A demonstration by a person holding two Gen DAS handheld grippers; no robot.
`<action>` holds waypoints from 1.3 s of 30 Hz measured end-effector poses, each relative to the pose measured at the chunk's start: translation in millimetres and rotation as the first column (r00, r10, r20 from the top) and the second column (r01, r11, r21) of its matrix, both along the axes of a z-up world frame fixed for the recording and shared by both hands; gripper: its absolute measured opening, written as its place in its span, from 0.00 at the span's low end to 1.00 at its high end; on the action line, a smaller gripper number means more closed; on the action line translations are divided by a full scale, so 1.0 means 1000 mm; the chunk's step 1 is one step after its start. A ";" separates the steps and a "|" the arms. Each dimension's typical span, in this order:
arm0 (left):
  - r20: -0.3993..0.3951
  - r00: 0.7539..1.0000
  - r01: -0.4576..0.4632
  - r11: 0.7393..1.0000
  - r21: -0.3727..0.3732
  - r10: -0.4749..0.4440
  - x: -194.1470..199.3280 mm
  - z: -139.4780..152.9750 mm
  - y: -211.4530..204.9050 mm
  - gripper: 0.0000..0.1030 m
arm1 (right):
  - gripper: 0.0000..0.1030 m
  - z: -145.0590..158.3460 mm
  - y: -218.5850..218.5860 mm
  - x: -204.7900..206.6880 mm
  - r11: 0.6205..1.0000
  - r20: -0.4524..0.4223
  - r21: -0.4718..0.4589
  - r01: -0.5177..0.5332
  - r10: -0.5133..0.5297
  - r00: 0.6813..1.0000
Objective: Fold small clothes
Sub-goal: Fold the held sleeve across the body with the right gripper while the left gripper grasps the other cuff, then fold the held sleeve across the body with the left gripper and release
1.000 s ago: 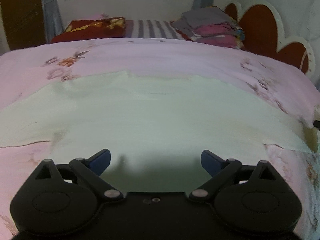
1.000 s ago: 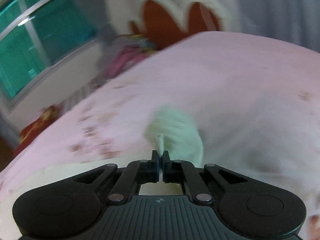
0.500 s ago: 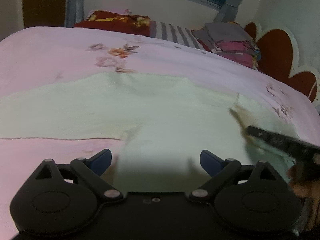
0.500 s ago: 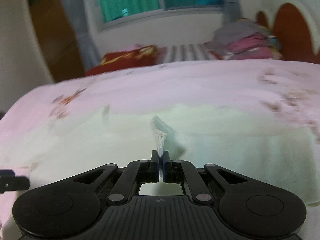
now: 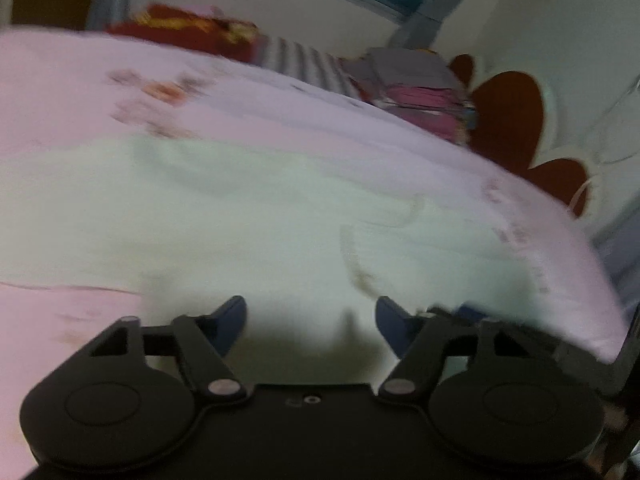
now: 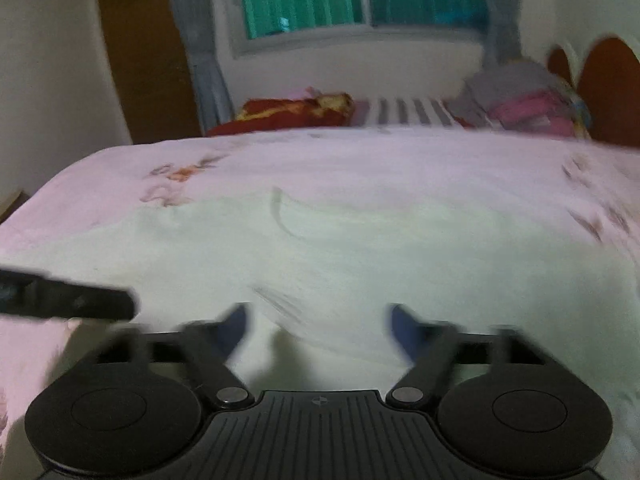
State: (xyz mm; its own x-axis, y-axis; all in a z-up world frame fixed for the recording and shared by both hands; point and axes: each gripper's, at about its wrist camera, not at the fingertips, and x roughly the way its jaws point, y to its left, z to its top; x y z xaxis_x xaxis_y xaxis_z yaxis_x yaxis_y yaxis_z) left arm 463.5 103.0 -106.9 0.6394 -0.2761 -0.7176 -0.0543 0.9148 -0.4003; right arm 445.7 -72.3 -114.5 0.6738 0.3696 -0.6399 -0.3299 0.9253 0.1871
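i see the pale green garment (image 5: 248,216) flat on the pink bed (image 5: 60,92), stretching ahead of both sets of fingers. my left gripper (image 5: 311,322) is closing, my right gripper (image 6: 318,326) opening, neither holding cloth, both equally near.

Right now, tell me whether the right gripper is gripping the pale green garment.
Apart. The right wrist view shows the right gripper opening, pads clear of the pale green garment.

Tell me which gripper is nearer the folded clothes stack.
Right. The right gripper, jaws opening empty, sits on the stack's side; the left gripper, jaws closing empty, is farther off.
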 end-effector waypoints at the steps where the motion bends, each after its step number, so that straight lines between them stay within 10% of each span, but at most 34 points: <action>1: -0.011 1.000 0.010 0.999 -0.033 -0.011 0.009 -0.005 -0.008 0.57 | 0.42 -0.002 -0.014 0.000 0.999 -0.031 0.012 0.032 -0.031 0.999; 6: -0.037 0.999 0.025 0.997 -0.078 -0.028 0.043 -0.030 -0.037 0.48 | 0.37 -0.005 -0.075 -0.007 0.986 -0.097 0.044 0.159 -0.154 0.983; 10: -0.027 0.999 0.043 0.996 -0.079 -0.045 0.058 -0.041 -0.052 0.04 | 0.37 -0.006 -0.114 -0.015 0.968 -0.134 0.082 0.236 -0.223 0.965; 18: 0.100 0.995 -0.005 0.997 -0.077 0.013 0.034 0.005 -0.016 0.03 | 0.37 -0.005 -0.133 -0.016 0.964 -0.143 0.121 0.236 -0.219 0.965; 39: 0.058 0.994 -0.095 0.994 0.046 0.092 0.011 -0.005 0.042 0.03 | 0.37 -0.006 -0.141 -0.015 0.966 -0.142 0.093 0.242 -0.228 0.963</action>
